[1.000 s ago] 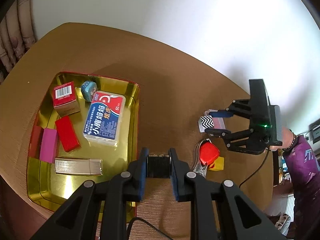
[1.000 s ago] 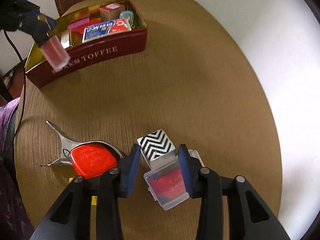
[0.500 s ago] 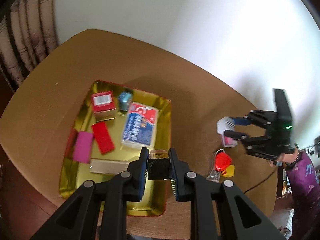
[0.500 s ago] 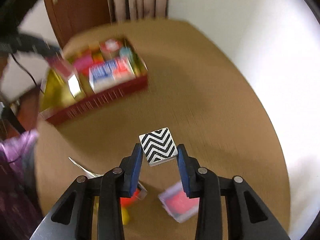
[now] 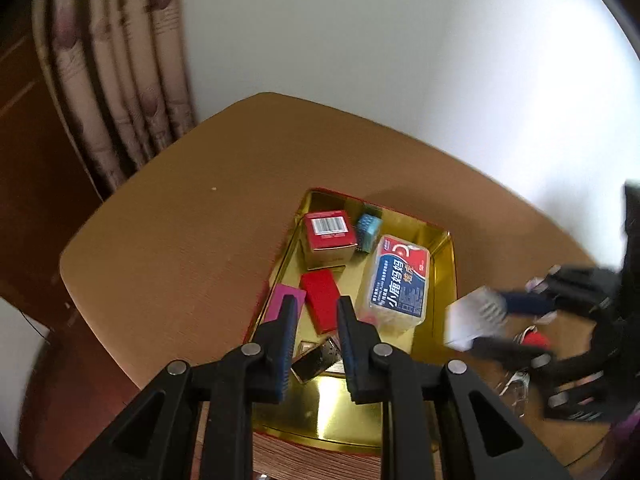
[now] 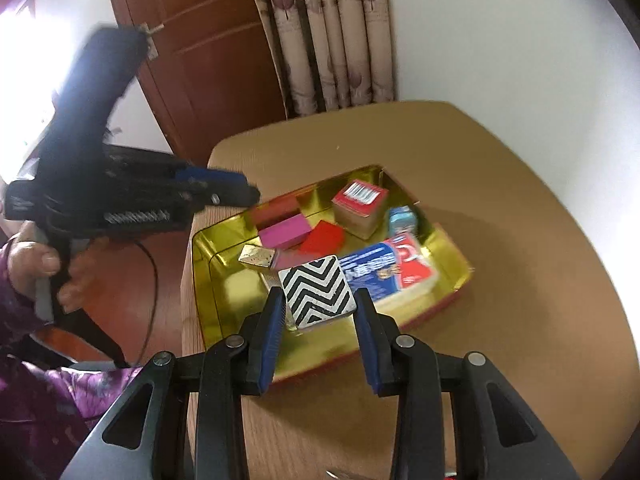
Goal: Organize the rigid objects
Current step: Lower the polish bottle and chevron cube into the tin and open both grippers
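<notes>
A gold-lined red tin (image 5: 440, 248) (image 6: 208, 248) on the round brown table holds several small boxes. My left gripper (image 5: 318, 320) is open and empty above the tin; a small gold box (image 5: 316, 360) (image 6: 258, 257) lies in the tin just below its tips. My right gripper (image 6: 320, 308) is shut on a black-and-white zigzag box (image 6: 318, 292) and holds it above the tin's near side. That box also shows blurred in the left wrist view (image 5: 472, 320).
In the tin lie a red barcode box (image 5: 330, 234), a blue-and-red pack (image 5: 400, 280), a flat red box (image 5: 322, 306), a pink box (image 6: 284, 232) and a small teal box (image 5: 368, 228). A red clip (image 5: 536, 340) lies on the table right of the tin. Curtains and a wooden door stand behind.
My left gripper opened and the gold box dropped into the tin. My right gripper lifted the zigzag box off the table and carried it over the tin.
</notes>
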Demonstrator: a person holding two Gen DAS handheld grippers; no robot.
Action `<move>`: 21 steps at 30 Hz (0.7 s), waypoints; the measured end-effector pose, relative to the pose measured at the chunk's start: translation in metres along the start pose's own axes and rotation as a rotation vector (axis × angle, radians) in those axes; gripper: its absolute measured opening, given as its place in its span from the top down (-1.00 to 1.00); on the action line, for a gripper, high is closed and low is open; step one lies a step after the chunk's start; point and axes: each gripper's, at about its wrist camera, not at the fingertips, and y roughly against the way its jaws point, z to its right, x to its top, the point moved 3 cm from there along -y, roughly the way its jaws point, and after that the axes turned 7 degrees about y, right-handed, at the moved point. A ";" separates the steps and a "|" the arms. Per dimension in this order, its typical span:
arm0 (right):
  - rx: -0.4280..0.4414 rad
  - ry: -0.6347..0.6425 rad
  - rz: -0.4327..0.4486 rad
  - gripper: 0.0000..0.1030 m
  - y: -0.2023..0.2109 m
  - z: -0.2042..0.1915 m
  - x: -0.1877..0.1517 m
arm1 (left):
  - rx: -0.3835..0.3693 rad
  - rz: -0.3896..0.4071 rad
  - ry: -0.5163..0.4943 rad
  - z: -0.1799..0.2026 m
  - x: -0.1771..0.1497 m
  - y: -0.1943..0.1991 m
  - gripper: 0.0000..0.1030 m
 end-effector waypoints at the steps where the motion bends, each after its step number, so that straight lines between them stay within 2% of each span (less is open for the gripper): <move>1: -0.012 0.005 -0.012 0.37 -0.006 -0.003 0.000 | -0.014 0.004 0.017 -0.004 -0.003 0.002 0.60; 6: -0.066 0.012 -0.087 0.37 -0.024 -0.007 -0.004 | -0.073 0.013 0.093 -0.029 -0.030 0.012 0.54; 10: -0.109 -0.001 -0.136 0.37 -0.040 -0.006 -0.008 | -0.064 0.017 0.123 -0.045 -0.047 0.009 0.52; 15: -0.139 -0.036 -0.168 0.35 -0.053 -0.006 -0.015 | -0.062 0.006 0.143 -0.055 -0.051 0.001 0.51; 19: -0.154 -0.104 -0.101 0.34 -0.041 -0.005 -0.013 | -0.035 0.046 0.113 -0.053 -0.053 0.007 0.35; 21: -0.163 -0.156 -0.028 0.32 -0.019 -0.003 -0.014 | -0.035 0.051 0.105 -0.051 -0.053 0.007 0.30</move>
